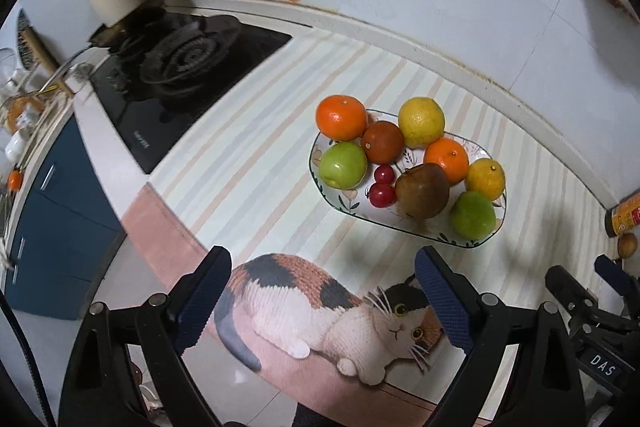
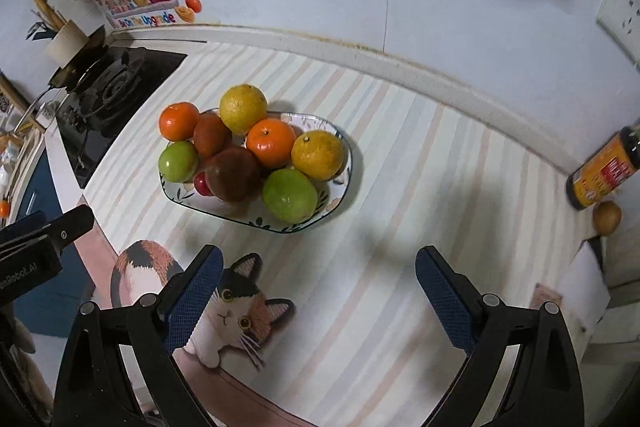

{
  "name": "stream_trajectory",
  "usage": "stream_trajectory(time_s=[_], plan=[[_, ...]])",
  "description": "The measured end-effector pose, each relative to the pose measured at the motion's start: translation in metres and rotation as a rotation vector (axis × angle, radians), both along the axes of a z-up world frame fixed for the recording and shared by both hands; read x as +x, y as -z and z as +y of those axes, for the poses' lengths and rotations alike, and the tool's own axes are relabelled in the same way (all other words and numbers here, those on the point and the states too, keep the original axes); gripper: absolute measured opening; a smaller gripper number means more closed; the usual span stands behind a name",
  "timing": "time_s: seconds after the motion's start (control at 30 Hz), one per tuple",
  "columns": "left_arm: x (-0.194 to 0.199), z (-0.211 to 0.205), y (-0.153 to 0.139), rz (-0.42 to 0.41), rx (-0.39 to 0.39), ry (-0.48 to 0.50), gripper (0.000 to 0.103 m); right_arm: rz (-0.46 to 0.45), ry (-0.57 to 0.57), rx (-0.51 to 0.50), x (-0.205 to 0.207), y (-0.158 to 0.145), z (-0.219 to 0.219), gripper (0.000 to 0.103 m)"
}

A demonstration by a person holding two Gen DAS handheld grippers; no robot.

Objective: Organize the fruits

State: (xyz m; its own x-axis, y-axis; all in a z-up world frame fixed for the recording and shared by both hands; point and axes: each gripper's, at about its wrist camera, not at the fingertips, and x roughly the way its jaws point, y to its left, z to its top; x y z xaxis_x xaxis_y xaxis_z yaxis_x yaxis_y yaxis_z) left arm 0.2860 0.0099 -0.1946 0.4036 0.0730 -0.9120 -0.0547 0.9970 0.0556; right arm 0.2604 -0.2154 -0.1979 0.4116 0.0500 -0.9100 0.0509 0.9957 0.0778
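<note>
A white floral plate [image 1: 472,242] [image 2: 336,205] on the striped mat holds several fruits. Among them are an orange mandarin [image 1: 341,118] [image 2: 179,121], a yellow citrus [image 1: 421,121] [image 2: 243,109], two green apples [image 1: 343,164] [image 1: 473,215], a brown pear-like fruit [image 1: 422,191] [image 2: 233,174] and two small red fruits [image 1: 382,194]. My left gripper [image 1: 322,283] hangs open above the cat picture, short of the plate, with nothing between its fingers. My right gripper [image 2: 320,283] is open over the bare mat, also short of the plate and empty.
A black gas hob [image 1: 188,67] [image 2: 108,95] lies left of the mat. A dark sauce bottle [image 2: 604,171] [image 1: 624,217] and a small brown fruit [image 2: 607,217] stand at the right by the wall. The right gripper's body [image 1: 592,307] shows at the left wrist view's right edge.
</note>
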Motion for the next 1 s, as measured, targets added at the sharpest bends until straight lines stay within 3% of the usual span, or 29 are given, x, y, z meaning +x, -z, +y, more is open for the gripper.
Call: stream_trajectory(time_s=[0.2, 0.7, 1.0], plan=[[-0.036, 0.000, -0.035, -0.068, -0.011, -0.032, 0.094, -0.076, -0.034, -0.008, -0.035, -0.048, -0.004, 0.099], [-0.147, -0.003, -0.143, -0.256, -0.008, 0.022, 0.094, -0.228, -0.079, 0.000, -0.147, -0.170, 0.001, 0.099], [-0.193, -0.005, -0.174, -0.302, -0.035, 0.040, 0.094, -0.291, -0.104, 0.007, -0.200, -0.219, 0.007, 0.099]])
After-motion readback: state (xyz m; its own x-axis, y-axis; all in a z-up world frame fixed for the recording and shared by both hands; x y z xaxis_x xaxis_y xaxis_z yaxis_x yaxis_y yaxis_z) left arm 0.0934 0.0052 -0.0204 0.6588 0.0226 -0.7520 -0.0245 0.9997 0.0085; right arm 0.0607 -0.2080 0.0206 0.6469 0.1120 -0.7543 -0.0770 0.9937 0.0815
